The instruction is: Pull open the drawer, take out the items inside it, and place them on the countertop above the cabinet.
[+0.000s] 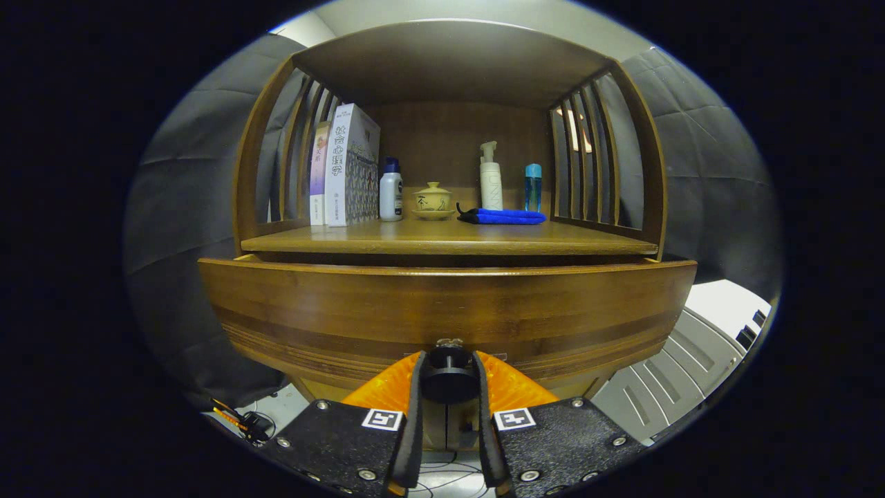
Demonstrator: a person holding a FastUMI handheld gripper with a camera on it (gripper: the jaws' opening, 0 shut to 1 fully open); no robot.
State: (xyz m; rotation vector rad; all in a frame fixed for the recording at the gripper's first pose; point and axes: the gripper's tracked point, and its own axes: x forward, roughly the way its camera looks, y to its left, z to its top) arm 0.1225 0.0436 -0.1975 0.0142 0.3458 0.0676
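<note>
My hand-held gripper (449,370) squeezes the knob (449,377) on the near drawer (442,304), under the table (449,238).

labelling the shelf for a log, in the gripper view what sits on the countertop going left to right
books → white bottle with blue cap → lidded yellow cup → blue cloth → blue bottle; gripper shut on drawer knob.
</note>
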